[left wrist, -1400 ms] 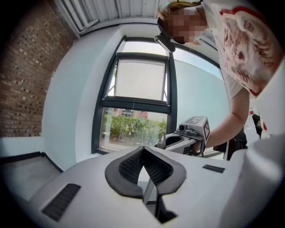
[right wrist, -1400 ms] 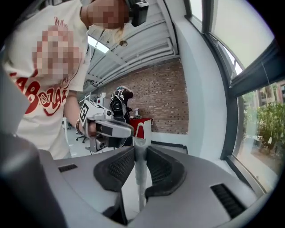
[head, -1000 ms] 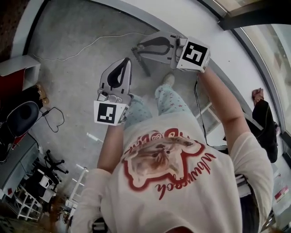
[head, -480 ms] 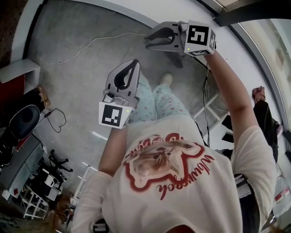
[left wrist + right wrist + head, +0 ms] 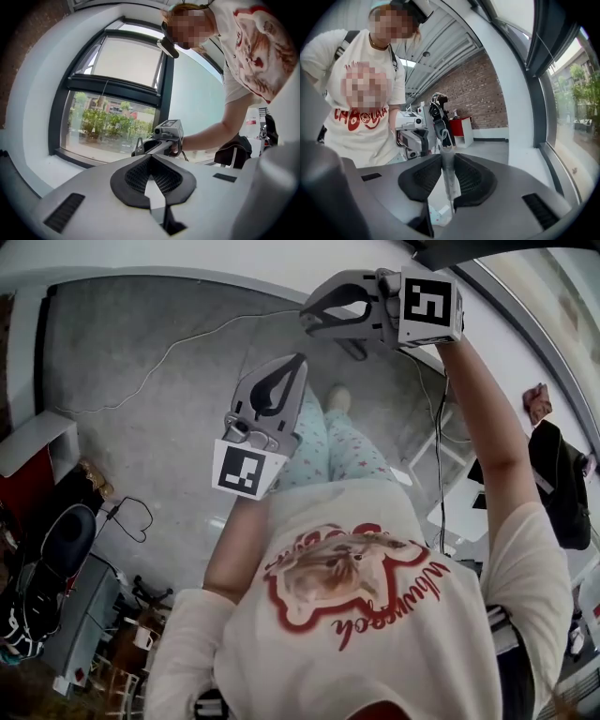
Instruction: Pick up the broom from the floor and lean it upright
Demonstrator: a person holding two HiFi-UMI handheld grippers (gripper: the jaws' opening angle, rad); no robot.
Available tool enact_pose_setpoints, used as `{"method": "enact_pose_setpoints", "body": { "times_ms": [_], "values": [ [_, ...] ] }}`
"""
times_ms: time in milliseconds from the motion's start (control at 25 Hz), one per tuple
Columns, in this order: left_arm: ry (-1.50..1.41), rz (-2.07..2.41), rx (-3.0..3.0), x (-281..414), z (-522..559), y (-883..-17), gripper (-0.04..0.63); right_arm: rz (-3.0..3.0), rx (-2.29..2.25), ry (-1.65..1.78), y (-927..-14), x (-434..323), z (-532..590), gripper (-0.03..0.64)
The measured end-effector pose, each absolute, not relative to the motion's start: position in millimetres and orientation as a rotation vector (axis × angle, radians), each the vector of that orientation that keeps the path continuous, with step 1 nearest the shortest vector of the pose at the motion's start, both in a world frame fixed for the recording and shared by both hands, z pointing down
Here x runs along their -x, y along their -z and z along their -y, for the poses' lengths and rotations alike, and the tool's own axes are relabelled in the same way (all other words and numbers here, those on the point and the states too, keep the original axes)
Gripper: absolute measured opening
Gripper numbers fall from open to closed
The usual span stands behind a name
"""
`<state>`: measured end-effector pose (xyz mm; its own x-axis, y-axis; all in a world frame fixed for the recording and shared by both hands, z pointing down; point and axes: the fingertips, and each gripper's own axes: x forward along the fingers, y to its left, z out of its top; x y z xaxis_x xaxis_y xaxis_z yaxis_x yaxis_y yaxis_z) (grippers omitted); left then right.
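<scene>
Grey floor (image 5: pixel 141 381) far below in head view; right gripper (image 5: pixel 309 317) high beside white wall (image 5: pixel 187 259), probably near leaning spot. Left gripper view: left gripper (image 5: pixel 150 161) closed, empty, spare. Right gripper view: jaws clamp broom handle (image 5: pixel 447 171) under hanging loop (image 5: pixel 446 138), keeping it steady.

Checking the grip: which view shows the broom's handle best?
The right gripper view: the thin grey broom handle stands clamped between the pads of the right hand-held gripper, hanging loop above. The head view mostly hides it behind that gripper; the left gripper view shows none clearly.

L gripper (image 5: pixel 297 360) over person's legs (image 5: pixel 349 448), R gripper (image 5: pixel 306 319) just beyond, gray floor (image 5: pixel 141 427) below.
</scene>
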<state>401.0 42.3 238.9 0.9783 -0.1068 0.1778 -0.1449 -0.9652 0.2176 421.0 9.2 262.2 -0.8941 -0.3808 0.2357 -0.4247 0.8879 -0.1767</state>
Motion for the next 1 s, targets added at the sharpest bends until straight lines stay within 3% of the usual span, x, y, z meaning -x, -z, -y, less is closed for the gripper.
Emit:
{"method": "enact_pose_setpoints", "body": {
  "times_ms": [280,560,1000],
  "values": [
    [-0.268,0.092,-2.894,-442.6,-5.3,-272.2,0.018,3.176,-0.513,-0.498,-267.6,-448.1,20.4,0.106],
    [-0.312,-0.007,-2.887,-450.8,-17.8,-276.9,0.018,3.073,-0.602,-0.509,-285.1,-464.7,37.2,0.106],
    [-0.307,-0.131,-2.871,-457.1,-25.2,-267.2,0.018,2.940,-1.105,-0.444,-263.3,-532.1,49.3,0.104]
  ]
}}
